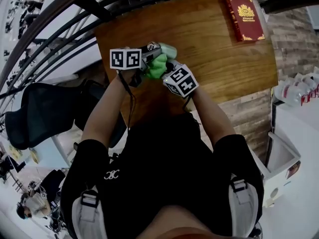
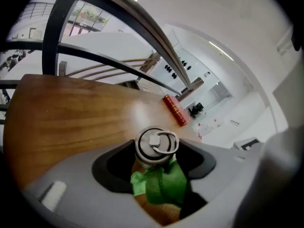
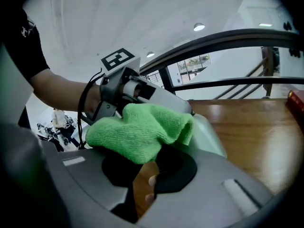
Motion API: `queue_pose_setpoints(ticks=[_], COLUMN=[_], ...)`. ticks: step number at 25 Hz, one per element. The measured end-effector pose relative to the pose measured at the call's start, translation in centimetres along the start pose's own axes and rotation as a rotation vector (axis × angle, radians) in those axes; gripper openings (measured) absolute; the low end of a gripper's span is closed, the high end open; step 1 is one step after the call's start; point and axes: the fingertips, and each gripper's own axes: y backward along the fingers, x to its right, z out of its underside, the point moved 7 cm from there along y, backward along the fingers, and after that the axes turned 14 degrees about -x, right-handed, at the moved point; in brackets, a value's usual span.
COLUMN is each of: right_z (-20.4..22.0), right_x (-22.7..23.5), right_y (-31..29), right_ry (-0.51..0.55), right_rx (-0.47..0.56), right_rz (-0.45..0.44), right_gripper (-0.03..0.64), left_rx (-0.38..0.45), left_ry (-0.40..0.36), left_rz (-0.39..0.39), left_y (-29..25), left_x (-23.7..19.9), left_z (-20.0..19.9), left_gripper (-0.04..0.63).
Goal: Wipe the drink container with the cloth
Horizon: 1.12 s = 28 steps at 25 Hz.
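Note:
Over the wooden table point(image 1: 214, 49) my left gripper point(image 1: 151, 52) is shut on the drink container point(image 1: 169, 50), a pale green bottle. In the left gripper view its grey lid with a ring point(image 2: 156, 145) sits between the black pads. My right gripper point(image 1: 167, 69) is shut on a green cloth point(image 1: 157, 66) and presses it against the container's side. In the right gripper view the cloth point(image 3: 142, 127) bulges out of the jaws and covers part of the pale green body point(image 3: 209, 137). The same cloth point(image 2: 161, 182) shows just below the lid.
A red book point(image 1: 243, 17) lies at the table's far right corner, also seen as the book point(image 2: 175, 109). Black railings point(image 1: 75, 4) curve round the table's far and left sides. A black chair point(image 1: 40, 113) stands at the left, a white box point(image 1: 284, 158) at the right.

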Motion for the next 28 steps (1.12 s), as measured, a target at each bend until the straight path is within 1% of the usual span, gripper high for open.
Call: queue_pose_setpoints(ticks=[5, 8, 10, 14, 17, 21, 25, 28], right_z=[1.3, 2.3, 3.1, 4.8, 5.6, 6.2, 6.1, 5.8], right_x=[0.8, 1.6, 2.2, 3.9, 5.1, 6.4, 7.6, 8.5], right_y=[0.0, 0.2, 0.4, 1.2, 2.0, 2.4, 2.6, 3.1], right_ry=[-0.1, -0.163, -0.201, -0.278, -0.318, -0.34, -0.372, -0.402], right_rx=[-0.006, -0.004, -0.009, -0.017, -0.018, -0.024, -0.007, 0.018], right_rz=[0.003, 0.017, 0.038, 0.107, 0.145, 0.206, 0.259, 0.29], right_gripper=[0.051, 0.052, 0.052, 0.052, 0.052, 0.052, 0.052, 0.052], left_rx=[0.006, 0.006, 0.006, 0.008, 0.009, 0.002, 0.003, -0.007], left_ry=[0.058, 0.069, 0.078, 0.115, 0.116, 0.115, 0.12, 0.081], left_rz=[0.052, 0.057, 0.058, 0.06, 0.053, 0.041, 0.024, -0.013], left_y=[-0.3, -0.5, -0.6, -0.8, -0.5, -0.4, -0.3, -0.2], left_x=[-0.1, 0.0, 0.0, -0.2, -0.3, -0.4, -0.5, -0.5], left_z=[0.9, 1.3, 1.5, 2.3, 2.8, 3.3, 3.7, 3.9], left_gripper=[0.319, 0.32, 0.321, 0.319, 0.319, 0.319, 0.318, 0.318])
